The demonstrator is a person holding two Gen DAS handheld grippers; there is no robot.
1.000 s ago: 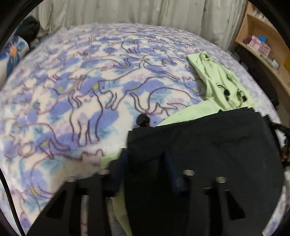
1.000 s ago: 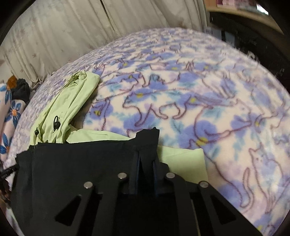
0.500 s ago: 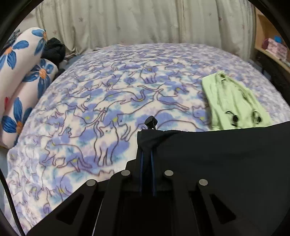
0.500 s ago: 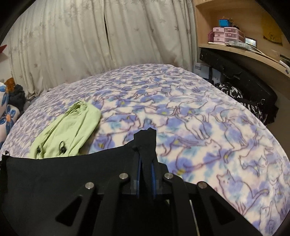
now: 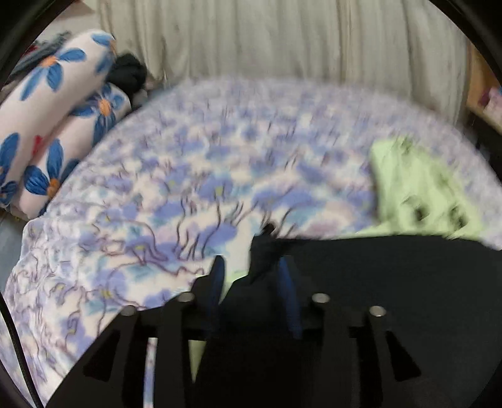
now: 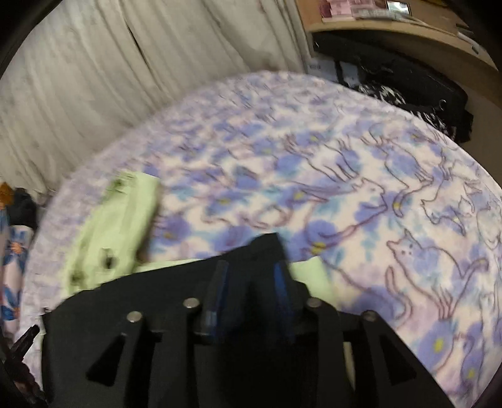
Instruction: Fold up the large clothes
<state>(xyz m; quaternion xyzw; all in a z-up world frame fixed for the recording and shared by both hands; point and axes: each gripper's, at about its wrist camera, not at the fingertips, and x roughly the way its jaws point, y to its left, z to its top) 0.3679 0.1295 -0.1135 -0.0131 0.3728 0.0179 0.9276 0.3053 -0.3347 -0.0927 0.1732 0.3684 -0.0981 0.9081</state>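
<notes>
A large black garment [image 5: 392, 282] lies over a light green garment [image 5: 420, 191] on the bed; both views are motion-blurred. My left gripper [image 5: 251, 273] is open, its blue pads spread, with the black garment's corner loose between them. In the right wrist view my right gripper [image 6: 249, 276] is also open, with the black garment [image 6: 141, 304] and its corner between the spread pads. The green garment [image 6: 116, 232] lies folded to the left, and a strip of it shows right of the gripper.
The bed has a blue and white cat-print blanket [image 5: 194, 188]. Flowered pillows [image 5: 53, 103] lie at the far left. Curtains [image 6: 125, 62] hang behind the bed. A wooden shelf [image 6: 392, 28] and a black bag [image 6: 408, 81] stand at the right.
Both grippers have opened their pads from shut on the black garment's corners. The garment has come down lower over the green one, and both cameras are moving.
</notes>
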